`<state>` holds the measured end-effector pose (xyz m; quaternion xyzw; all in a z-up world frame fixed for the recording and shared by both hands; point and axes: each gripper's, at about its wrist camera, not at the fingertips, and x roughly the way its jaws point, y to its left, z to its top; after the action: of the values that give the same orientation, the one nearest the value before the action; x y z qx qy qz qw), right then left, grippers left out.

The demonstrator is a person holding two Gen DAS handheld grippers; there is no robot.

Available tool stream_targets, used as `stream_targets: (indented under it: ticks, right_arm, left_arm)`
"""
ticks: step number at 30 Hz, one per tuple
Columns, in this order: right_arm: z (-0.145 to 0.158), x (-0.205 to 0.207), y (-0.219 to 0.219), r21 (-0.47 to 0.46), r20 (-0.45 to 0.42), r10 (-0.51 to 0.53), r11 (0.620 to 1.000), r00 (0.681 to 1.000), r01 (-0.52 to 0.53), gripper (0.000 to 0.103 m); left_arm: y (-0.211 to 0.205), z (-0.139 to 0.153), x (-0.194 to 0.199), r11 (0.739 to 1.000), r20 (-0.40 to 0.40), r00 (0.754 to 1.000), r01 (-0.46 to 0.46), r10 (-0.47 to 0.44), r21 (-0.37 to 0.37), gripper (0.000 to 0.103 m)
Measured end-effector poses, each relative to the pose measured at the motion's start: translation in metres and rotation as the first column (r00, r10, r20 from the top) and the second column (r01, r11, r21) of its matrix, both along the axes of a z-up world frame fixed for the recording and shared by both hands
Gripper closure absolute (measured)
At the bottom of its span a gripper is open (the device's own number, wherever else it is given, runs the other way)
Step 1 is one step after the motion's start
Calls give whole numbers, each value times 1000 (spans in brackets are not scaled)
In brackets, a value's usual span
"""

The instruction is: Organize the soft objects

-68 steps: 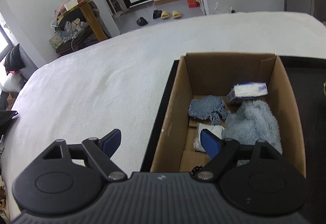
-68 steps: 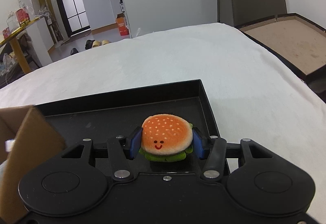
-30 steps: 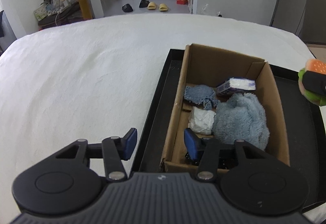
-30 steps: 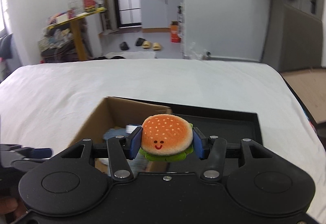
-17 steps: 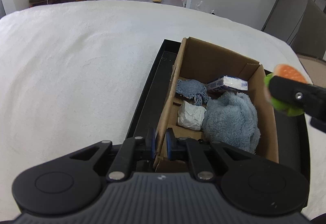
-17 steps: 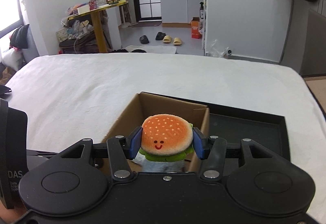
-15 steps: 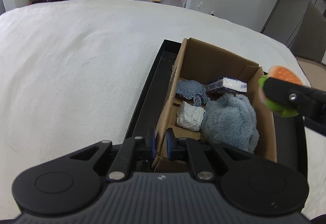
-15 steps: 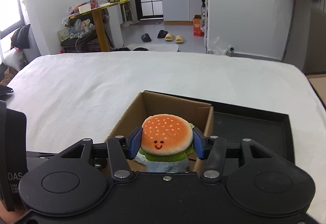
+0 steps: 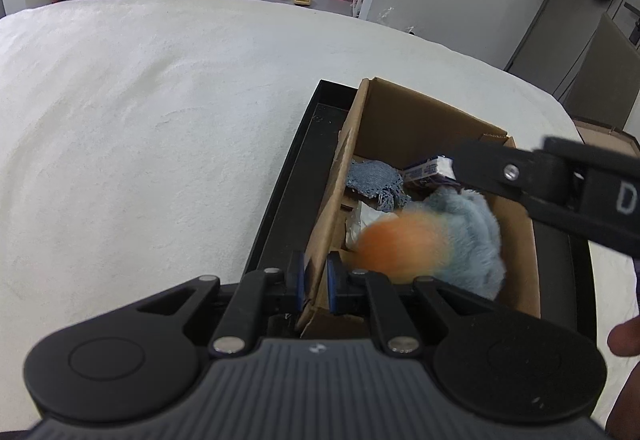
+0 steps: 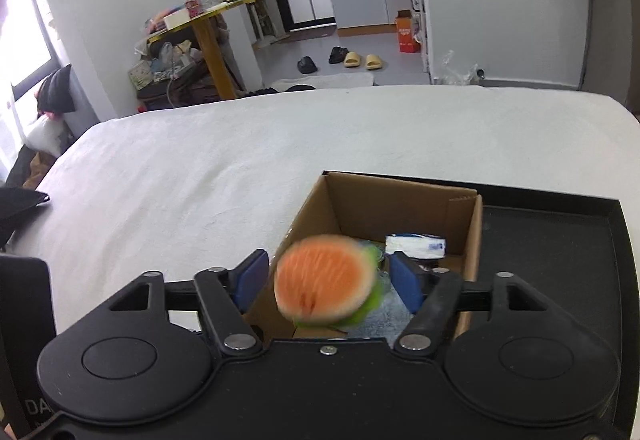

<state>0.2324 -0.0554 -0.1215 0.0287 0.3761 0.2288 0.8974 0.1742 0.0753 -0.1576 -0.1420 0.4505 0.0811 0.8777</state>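
A plush burger [image 10: 326, 278] is blurred in mid-fall between the pads of my right gripper [image 10: 328, 282], whose jaws are opening and no longer touch it. In the left wrist view the burger [image 9: 400, 246] shows as an orange smear over the cardboard box [image 9: 332, 208]. My left gripper [image 9: 316, 282] is shut on the box's near left wall. Inside the box lie a fluffy blue toy [image 9: 476, 236], a blue knitted cloth [image 9: 374, 180], a white wad [image 9: 362, 220] and a tissue pack [image 9: 428, 170]. The right gripper's arm [image 9: 560, 184] reaches in over the box from the right.
The box stands in a black tray [image 9: 288, 196] on a white bedspread [image 9: 140, 144]. The tray's bare right half [image 10: 548, 260] shows in the right wrist view. A person's fingertip [image 9: 624, 338] is at the right edge. Beyond the bed are slippers, a yellow table and cabinets.
My left gripper shut on the box wall. My right gripper carried the burger over the box, then its jaws parted and the burger dropped out of them.
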Motion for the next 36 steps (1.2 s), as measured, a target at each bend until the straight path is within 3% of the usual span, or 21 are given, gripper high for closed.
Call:
stream_targets:
  ticks: [11,20,23,25,27,36]
  right_arm:
    - [10,-13,-27,1,-2,-65,998,998,65,36]
    - [24,-26,-58,22,-38,-150,988,988,151,36]
    - [27,-31,-71,36,-58,-179,983,982,181,35]
    - [30,-38,-80,46,-67,-196,979,978,199,31]
    - [34,-44,-87,56,-67,-216,974,974,220,25]
    - [62,-73,-119,106,-51,-281,953,958,285,5]
  left_arm:
    - [-8,5,5,999,-22,1000,21,-21,36,92]
    - [-24,27,-9,995,-31,999,26,-23,94,86]
    - [-26,37,-14,997,-45,999,34,-31,69,75]
    - [-32,48,-21,995,-34,998,50,-47,88,56]
    - [-37,61,-27,992,-17,998,62,-61,110,46]
    - [-50,111,-54,987,32,994,102,-107,122,21]
